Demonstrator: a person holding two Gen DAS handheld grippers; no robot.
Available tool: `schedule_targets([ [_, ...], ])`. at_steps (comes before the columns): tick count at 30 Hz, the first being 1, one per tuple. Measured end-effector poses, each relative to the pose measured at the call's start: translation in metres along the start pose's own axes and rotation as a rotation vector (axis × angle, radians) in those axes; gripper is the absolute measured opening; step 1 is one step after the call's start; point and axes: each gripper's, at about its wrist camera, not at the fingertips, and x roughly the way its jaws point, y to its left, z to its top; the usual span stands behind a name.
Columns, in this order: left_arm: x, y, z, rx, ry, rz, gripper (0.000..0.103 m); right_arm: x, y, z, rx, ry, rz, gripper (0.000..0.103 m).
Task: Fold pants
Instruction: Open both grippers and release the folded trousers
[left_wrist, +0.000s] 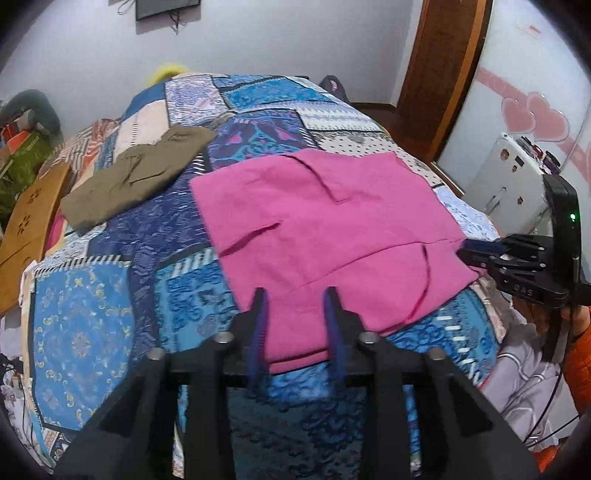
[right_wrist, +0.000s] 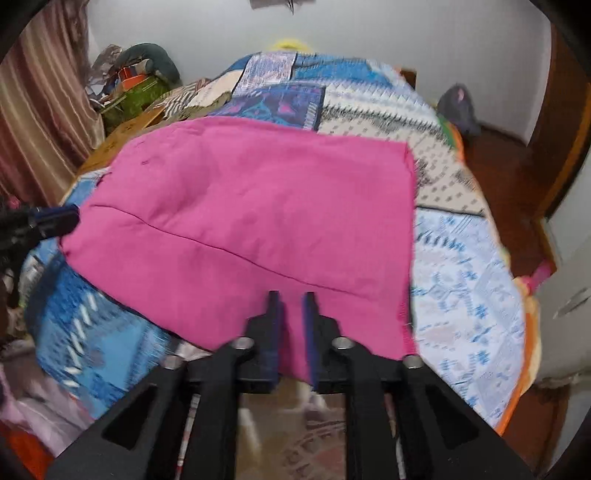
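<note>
Soft, limp pink cotton pants (left_wrist: 325, 221) lie folded flat on the blue patchwork bedspread (left_wrist: 122, 295); left gripper (left_wrist: 295, 295) and right gripper (right_wrist: 291, 299) fingers spread over their near hem, pinching nothing; judged light, floppy, best taken at hem corners.

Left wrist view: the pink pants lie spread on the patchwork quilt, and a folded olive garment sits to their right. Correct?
Not quite. In the left wrist view the olive garment lies to the left of the pink pants, further up the bed. The pants do lie spread on the patchwork quilt.
</note>
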Motion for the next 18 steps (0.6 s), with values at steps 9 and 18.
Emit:
schedule_targets([
  [9,-0.011,0.041,0.011,-0.053,-0.011,0.09,0.044,-0.011,-0.051,0.0,0.121,0.016,-0.049,0.047],
  [18,-0.002,0.061,0.07,-0.06,-0.078,0.135,0.044,-0.011,-0.072,0.055,0.17,-0.102,-0.076,0.047],
])
